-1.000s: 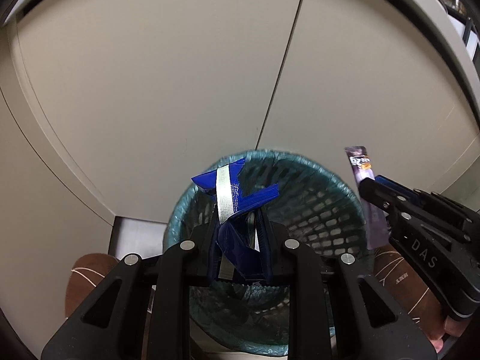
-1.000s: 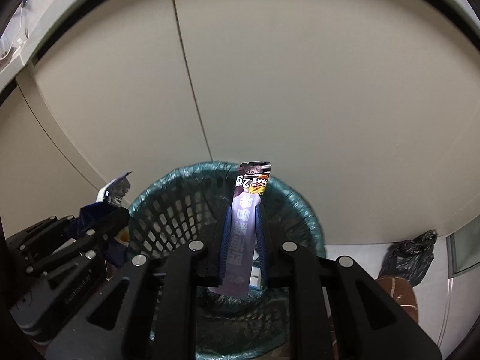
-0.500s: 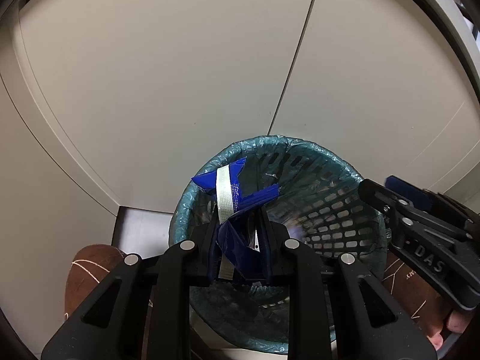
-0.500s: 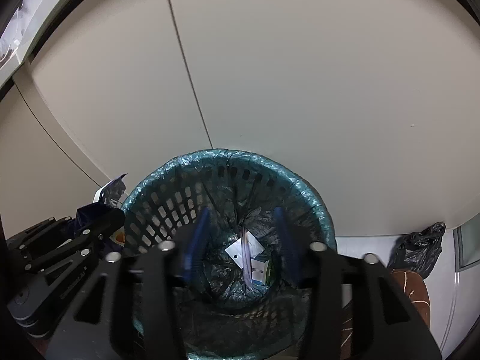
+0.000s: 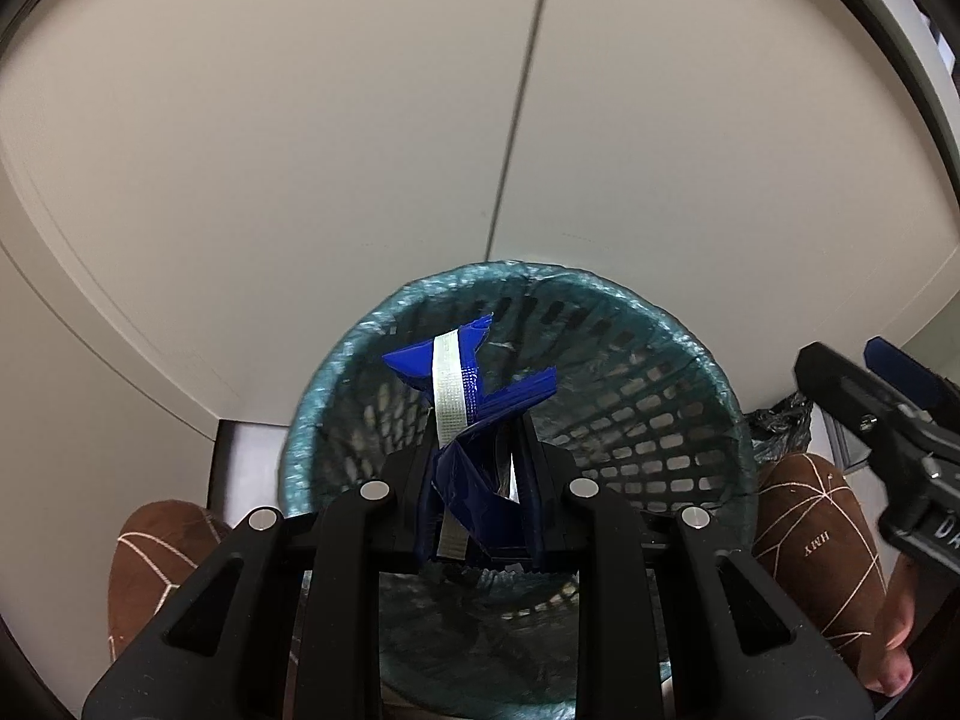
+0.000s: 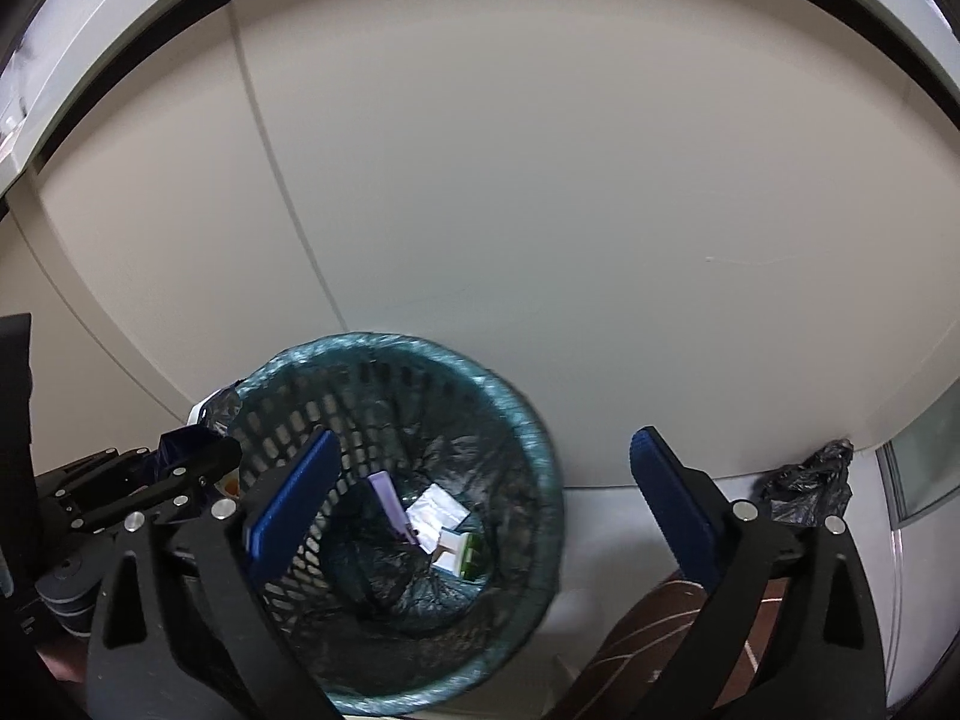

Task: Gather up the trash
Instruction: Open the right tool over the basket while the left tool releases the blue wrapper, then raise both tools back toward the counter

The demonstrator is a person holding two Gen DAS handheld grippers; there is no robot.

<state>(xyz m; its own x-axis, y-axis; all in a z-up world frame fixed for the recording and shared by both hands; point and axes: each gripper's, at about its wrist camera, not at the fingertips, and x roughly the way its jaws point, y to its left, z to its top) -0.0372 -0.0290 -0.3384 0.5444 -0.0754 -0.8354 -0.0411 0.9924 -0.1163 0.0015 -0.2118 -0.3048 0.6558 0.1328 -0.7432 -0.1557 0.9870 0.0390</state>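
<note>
Open bin mouth [image 6: 510, 408] beneath claws

Black hand-held gripper [image 6: 480, 492] with blue finger pads [image 6: 288, 504], silver screws; brown white-lined slippers [image 5: 822, 546].

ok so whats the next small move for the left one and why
Probably open the left hand-held gripper and drop the blue wrapper. It is pinched between the pads right above the lined basket, while the right hand-held gripper, jaws opening with nothing between them, has its purple stick pack already lying inside.

One mesh bin [image 6: 528, 438], one blue wrapper [image 5: 462, 396], one purple sachet [image 6: 390, 501], two brown slippers [image 5: 822, 540], one black bag [image 6: 810, 480].
</note>
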